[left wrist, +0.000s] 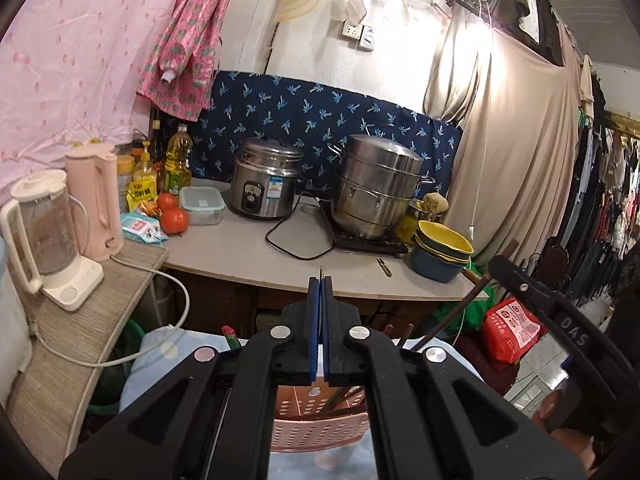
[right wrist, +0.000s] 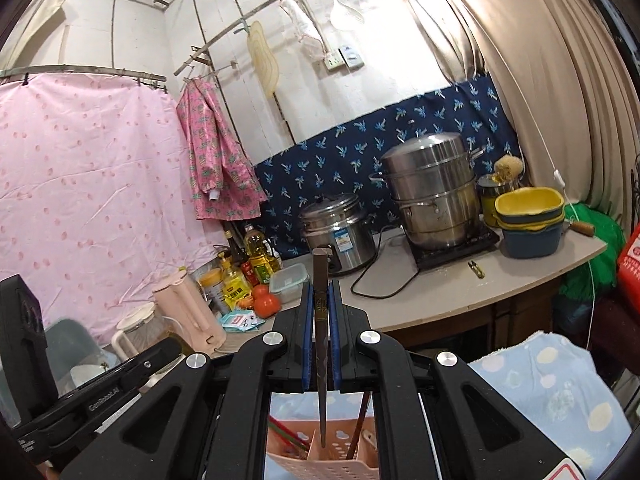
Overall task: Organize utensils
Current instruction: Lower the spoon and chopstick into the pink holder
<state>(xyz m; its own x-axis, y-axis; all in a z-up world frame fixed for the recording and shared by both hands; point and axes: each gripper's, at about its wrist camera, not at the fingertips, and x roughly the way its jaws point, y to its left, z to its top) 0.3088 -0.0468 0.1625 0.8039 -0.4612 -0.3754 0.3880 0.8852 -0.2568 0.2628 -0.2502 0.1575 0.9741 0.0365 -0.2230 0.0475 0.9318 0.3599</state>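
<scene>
- The left tool (left wrist: 320, 280) was clamped on a thin metal utensil (left wrist: 321, 270).
- The right tool (right wrist: 321, 286) gripped a dark chopstick (right wrist: 320, 320) upright above the pink utensil basket (right wrist: 320, 456).

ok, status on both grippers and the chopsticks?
Right gripper shut on a dark chopstick, tip above the pink basket. Left gripper shut on something thin, identity unclear. Nothing in the way.

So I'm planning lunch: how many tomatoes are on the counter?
2: one tomato beside the clear lidded container, another tomato just behind it. More may be hidden.
</scene>
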